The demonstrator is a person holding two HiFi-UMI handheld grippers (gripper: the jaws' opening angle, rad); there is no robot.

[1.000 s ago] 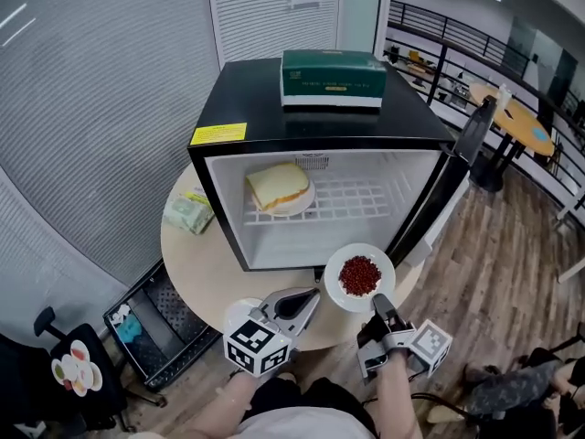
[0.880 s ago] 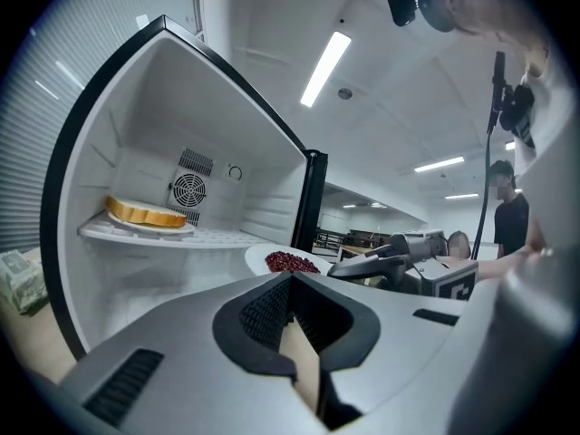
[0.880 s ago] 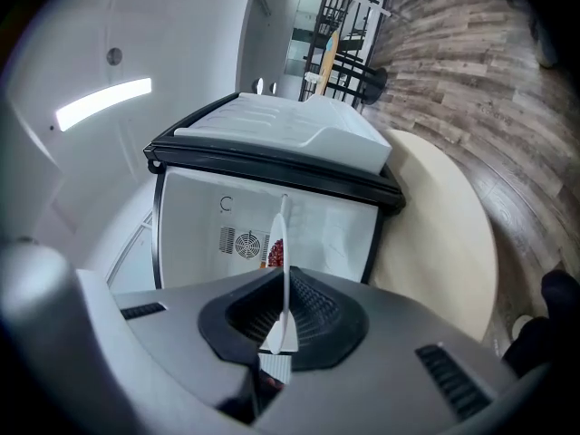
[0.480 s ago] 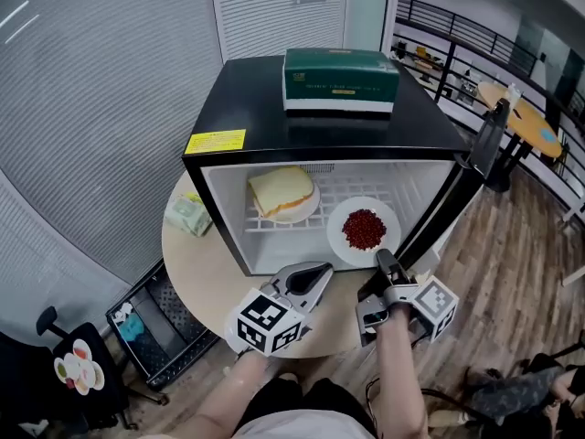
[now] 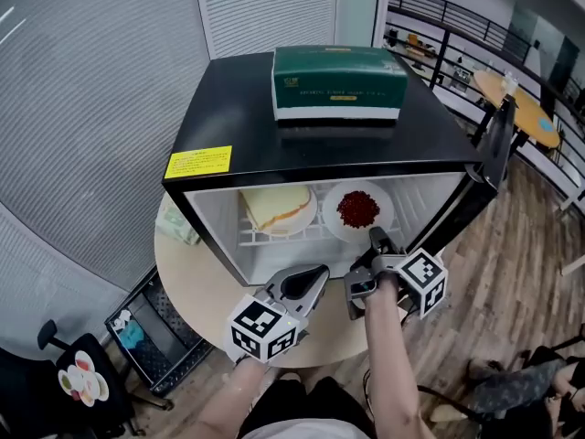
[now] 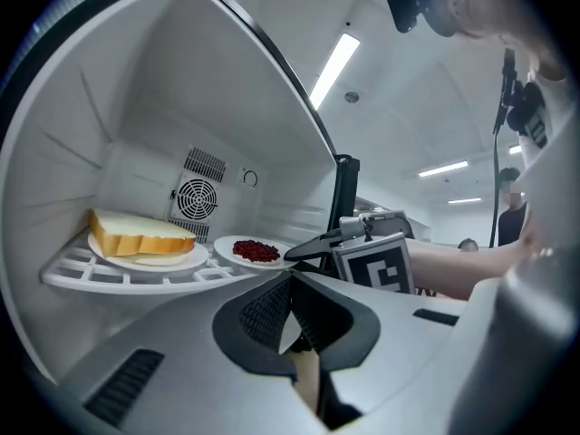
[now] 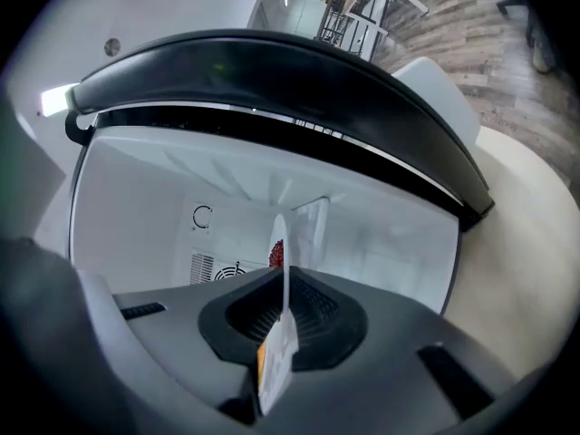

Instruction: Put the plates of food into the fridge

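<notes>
Right gripper (image 5: 374, 238) pinches the plate (image 5: 358, 210) rim, edge-on between its jaws — stiff, light, probably slippery. Left gripper (image 5: 313, 277): jaws together, empty.

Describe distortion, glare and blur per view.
Head view: fisheye bows the black mini fridge; sharp. Left gripper view: barrel curve, ceiling strip lights glare, white round plate of red beans in focus. Right gripper view: dark vignetted corners; that plate's rim, edge-on, is blurred.
</notes>
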